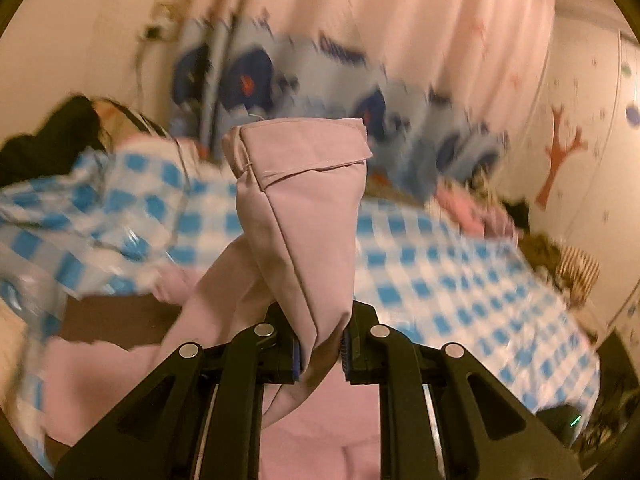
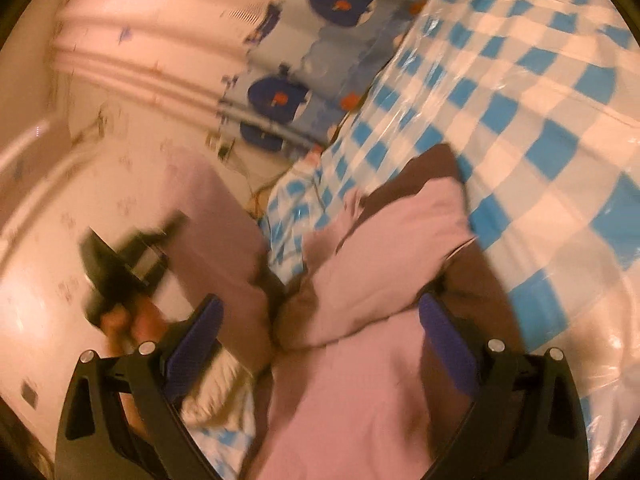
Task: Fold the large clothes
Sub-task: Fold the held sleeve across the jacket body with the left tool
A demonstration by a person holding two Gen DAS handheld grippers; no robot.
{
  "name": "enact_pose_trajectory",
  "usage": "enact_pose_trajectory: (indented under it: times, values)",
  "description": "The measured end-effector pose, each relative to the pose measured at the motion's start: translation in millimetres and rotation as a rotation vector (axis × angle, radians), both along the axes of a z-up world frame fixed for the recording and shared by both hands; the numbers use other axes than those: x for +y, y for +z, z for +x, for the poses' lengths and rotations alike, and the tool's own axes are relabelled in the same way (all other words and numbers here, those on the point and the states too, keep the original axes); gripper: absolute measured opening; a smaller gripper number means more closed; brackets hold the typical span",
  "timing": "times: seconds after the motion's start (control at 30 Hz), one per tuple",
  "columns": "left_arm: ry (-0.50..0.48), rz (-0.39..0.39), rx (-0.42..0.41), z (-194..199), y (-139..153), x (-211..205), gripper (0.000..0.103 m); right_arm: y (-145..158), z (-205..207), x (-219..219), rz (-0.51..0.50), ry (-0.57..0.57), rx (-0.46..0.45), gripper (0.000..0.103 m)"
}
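Pink cloth fills the middle of the left wrist view. It is a garment [image 1: 304, 208], and the left claw [image 1: 322, 354] is clamped on a gathered fold of it, blue pads pressing from both sides. A hemmed end of the garment stands up above the claw, its stitched edge turned over; the rest hangs below the claw and spreads to the lower left. Beneath it lies a bed cover [image 1: 460, 272] in blue and white checks, glossy like plastic. Behind that is a blue printed fabric [image 1: 320, 64] with dark blue patches; it carries some lettering, too blurred to read. A pale pink curtain [image 1: 420, 12] hangs at the back. On the wall to the right is a brown tree-shaped sticker [image 1: 560, 152]. A dark heap [image 1: 48, 140] sits at the left edge.

In the right wrist view the right claw [image 2: 320, 336] stands apart, its blue pads wide of each other, with nothing pressed between them. The garment [image 2: 360, 360] lies bunched just ahead of it on the checked cover [image 2: 540, 100], with a darker brown side showing. At the left, a hand [image 2: 120, 320] holds the other claw [image 2: 124, 256], blurred, with pink cloth hanging from it. No writing can be read here.
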State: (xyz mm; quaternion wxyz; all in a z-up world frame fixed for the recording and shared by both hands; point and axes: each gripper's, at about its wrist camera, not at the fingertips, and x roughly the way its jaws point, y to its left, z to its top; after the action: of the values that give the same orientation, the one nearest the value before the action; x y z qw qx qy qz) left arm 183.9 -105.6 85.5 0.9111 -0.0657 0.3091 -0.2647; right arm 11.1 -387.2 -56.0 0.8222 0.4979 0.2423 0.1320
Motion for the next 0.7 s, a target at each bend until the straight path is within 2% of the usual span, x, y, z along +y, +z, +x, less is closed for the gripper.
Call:
enact_pose_trajectory:
  times: [0.23,0.33,0.47,0.53,0.6,0.63,0.7]
  values:
    - [-0.054,0.173,0.088,-5.7,-104.2,-72.1,0.012,-11.9,-7.6,-33.6,0.128,-0.053,0.011,0.094]
    - [-0.063,0.232,0.099,-10.6,-133.0,-85.3,0.013,-14.5,-9.9,-36.9,0.151,-0.053,0.013,0.094]
    - [-0.076,0.341,0.079,-21.5,-149.6,-100.6,0.015,-17.8,-13.5,-41.2,0.185,-0.047,0.014,0.094]
    - [-0.094,0.383,0.074,-26.9,-154.0,-109.7,0.031,-20.2,-12.9,-41.8,0.197,-0.048,0.019,0.094]
    - [-0.128,0.391,0.09,-29.7,-153.6,-116.0,0.041,-22.2,-13.7,-42.3,0.211,-0.048,0.022,0.094]
    - [-0.142,0.412,0.09,-32.7,-155.4,-122.5,0.052,-23.4,-13.7,-42.5,0.218,-0.046,0.024,0.094]
    - [-0.177,0.423,0.094,-38.2,-155.2,-130.3,0.065,-25.6,-13.2,-42.8,0.234,-0.044,0.027,0.094]
